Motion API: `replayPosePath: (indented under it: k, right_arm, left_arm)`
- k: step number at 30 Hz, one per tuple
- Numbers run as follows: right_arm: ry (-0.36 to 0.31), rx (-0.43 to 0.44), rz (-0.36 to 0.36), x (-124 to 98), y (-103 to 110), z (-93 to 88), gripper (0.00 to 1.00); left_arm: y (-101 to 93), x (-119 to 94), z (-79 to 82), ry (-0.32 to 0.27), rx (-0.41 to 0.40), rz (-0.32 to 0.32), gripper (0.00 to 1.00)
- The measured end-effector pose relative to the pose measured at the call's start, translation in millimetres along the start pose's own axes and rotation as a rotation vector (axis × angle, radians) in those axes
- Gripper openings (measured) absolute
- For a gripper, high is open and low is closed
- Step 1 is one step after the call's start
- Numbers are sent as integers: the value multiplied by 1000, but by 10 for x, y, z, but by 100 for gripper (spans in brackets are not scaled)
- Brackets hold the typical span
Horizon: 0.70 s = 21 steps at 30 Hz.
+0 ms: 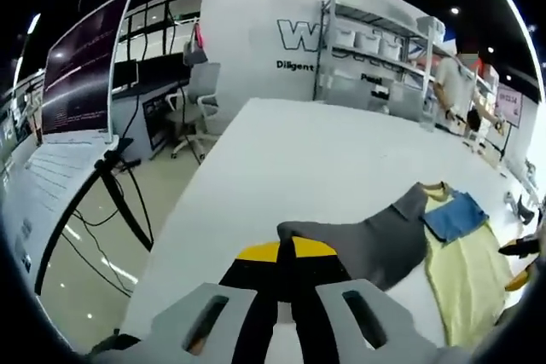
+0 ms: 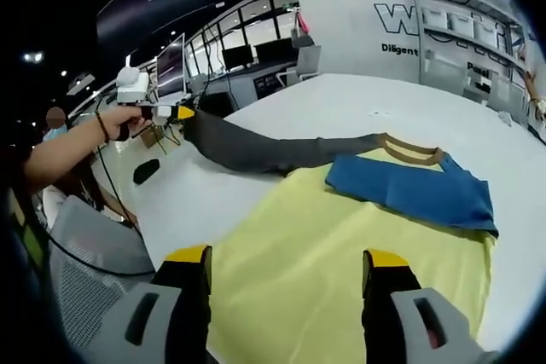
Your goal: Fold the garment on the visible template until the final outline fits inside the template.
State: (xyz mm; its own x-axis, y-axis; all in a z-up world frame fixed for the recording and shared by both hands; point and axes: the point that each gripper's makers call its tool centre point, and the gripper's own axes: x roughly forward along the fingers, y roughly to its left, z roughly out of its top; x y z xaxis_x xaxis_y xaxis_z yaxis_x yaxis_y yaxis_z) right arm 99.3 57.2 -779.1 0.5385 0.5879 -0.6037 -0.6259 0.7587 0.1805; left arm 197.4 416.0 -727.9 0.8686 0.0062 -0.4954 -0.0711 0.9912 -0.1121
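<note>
On the white bench (image 2: 358, 104) lies the garment (image 2: 299, 253), its pale yellow body spread flat with a blue panel (image 2: 409, 189) across the chest and a tan collar (image 2: 409, 153) beyond it. One grey sleeve (image 2: 264, 149) is drawn out sideways, its cuff pinched in the left tool (image 1: 286, 253), whose jaws are closed together on the cloth. The right tool (image 2: 286, 266) hovers over the yellow cloth with its jaws set wide and nothing between them. A hand (image 2: 128, 121) holds the left tool at the bench edge.
</note>
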Motion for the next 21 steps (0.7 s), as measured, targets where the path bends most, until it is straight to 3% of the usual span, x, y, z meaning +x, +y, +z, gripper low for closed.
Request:
replayPosePath:
  k: [7,10,13,21]
  right_arm:
    - [-22,1,-33,-44,-74,44,70]
    - [-16,12,-37,-53,-92,41,70]
    - [-16,5,-47,-67,-113,55,70]
    - [-20,5,-54,-94,-146,73,70]
  left_arm:
    - [-102,-32,140,-36,-82,-29,4]
    - [-234,-60,164,-23,-77,-76,4]
    - [-344,-89,275,-64,-60,-93,4]
    - [-625,-115,446,-106,-66,-145,4]
